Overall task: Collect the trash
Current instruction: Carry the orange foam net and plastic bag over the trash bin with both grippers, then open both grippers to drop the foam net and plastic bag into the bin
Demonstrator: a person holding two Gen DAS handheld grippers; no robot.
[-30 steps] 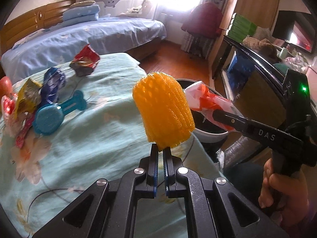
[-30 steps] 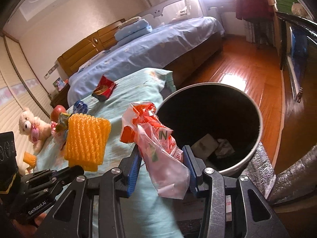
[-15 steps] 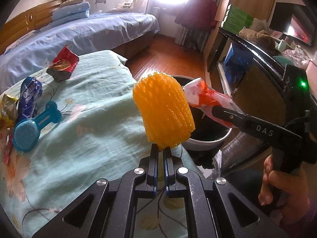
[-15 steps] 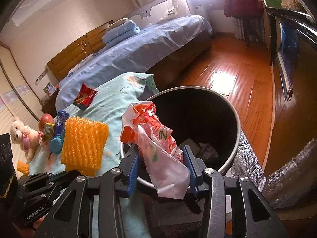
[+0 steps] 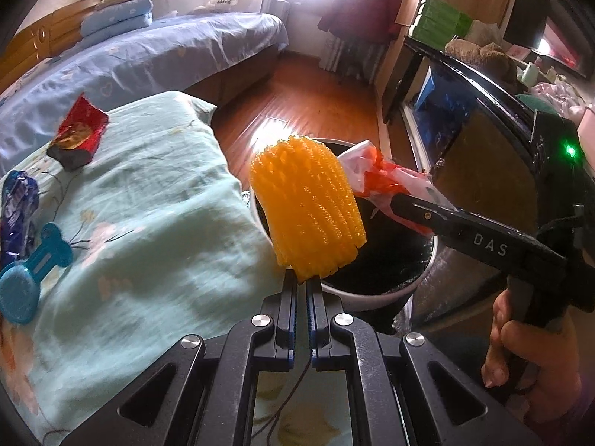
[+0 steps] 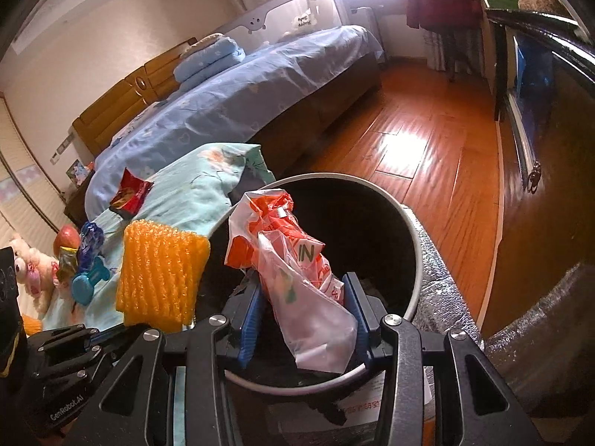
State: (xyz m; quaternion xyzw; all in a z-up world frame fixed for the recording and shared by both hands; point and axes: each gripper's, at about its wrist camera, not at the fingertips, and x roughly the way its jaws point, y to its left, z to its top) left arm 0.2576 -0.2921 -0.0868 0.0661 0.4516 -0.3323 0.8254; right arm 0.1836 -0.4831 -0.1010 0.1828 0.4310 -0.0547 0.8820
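Note:
My left gripper [image 5: 302, 281] is shut on an orange foam net sleeve [image 5: 306, 208], held upright at the near rim of the round black trash bin [image 5: 416, 282]. The sleeve also shows in the right wrist view [image 6: 160, 278]. My right gripper [image 6: 303, 299] holds a crumpled white and orange plastic bag [image 6: 293, 256] between its blue pads, over the bin's opening [image 6: 372, 223]. The bag also shows in the left wrist view [image 5: 386, 182]. A red snack wrapper [image 5: 80, 133] and a blue wrapper [image 5: 18, 204] lie on the light green blanket [image 5: 148, 230].
A blue bone-shaped toy [image 5: 33, 271] lies on the blanket. A plush toy [image 6: 29, 271] and a red ball [image 6: 67, 236] sit further left. A bed with blue sheets [image 6: 241, 93] stands behind. A dark cabinet [image 5: 483, 119] stands right of the bin, on a wooden floor [image 6: 427, 148].
Both grippers have moved forward toward the bin. The bag now hangs over the bin's opening and the foam sleeve has reached its rim. Both grips are unchanged.

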